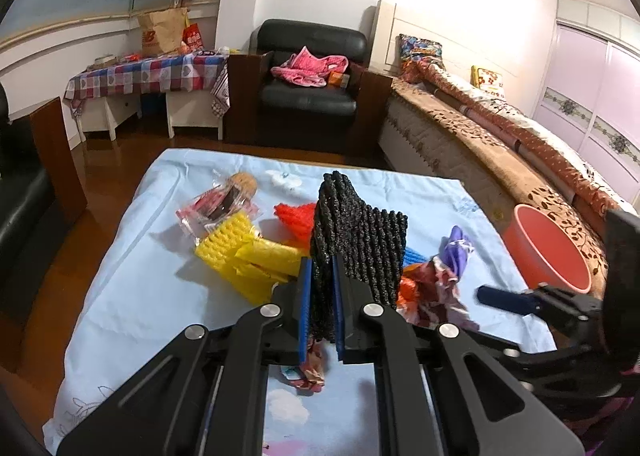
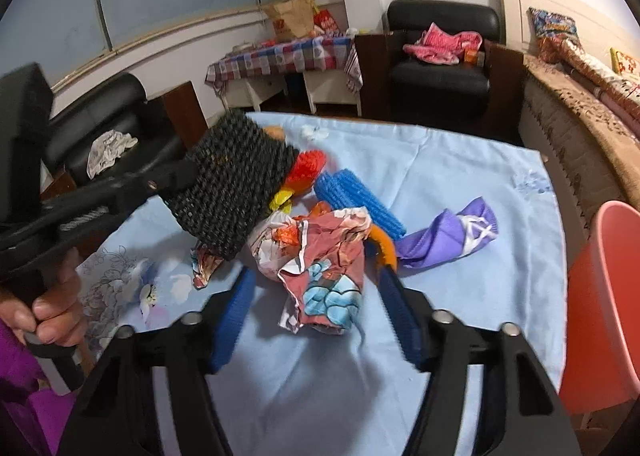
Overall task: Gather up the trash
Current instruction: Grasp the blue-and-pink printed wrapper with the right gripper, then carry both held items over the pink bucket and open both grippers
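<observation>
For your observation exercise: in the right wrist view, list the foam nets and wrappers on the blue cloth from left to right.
black foam net → red foam net → blue foam net → purple wrapper

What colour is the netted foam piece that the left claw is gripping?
Black foam net, clearest in the left wrist view, clamped in the left claw.

left gripper [image 1: 322, 288]: pads clamped tight on black foam net [image 1: 360, 232], angled downward
right gripper [image 2: 316, 296]: jaws wide apart, pads touching nothing
left hand [image 2: 52, 312]: wrapped round gripper handle
</observation>
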The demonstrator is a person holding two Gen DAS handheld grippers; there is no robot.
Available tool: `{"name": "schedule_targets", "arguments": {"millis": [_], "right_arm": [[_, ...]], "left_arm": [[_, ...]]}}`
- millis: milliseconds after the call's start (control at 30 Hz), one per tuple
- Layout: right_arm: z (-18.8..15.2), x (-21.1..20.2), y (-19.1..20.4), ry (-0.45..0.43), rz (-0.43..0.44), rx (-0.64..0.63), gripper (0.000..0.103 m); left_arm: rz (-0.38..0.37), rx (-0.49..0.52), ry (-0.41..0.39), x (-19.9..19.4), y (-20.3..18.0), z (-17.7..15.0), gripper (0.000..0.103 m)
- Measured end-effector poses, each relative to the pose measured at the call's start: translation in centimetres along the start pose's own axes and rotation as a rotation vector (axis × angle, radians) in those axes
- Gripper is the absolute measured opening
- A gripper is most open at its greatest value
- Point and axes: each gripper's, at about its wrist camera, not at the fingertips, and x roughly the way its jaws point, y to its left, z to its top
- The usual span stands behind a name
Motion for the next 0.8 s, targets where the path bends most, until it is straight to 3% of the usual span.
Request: {"name": "schedule_targets", "arguments": {"millis": [300, 567, 800], "right_arm": [[-0.3, 0.0, -0.8, 0.024, 0.06, 0.036, 0.011], [-0.6, -2.8, -1.5, -0.041, 0.103, 0.089, 0.009], [-0.3, -5.7, -2.9, -0.103, 0.088, 0.132, 0.009]], "left_arm": [[-0.027, 0.013, -0.016, -0.6, -1.2, 0.6, 0.009], [-0.036, 0.027, -0.021, -0.8, -2.0, 0.9, 0.009], [-0.054, 0.043, -0.028, -0.8, -3.2, 1.4, 0.009]]}}
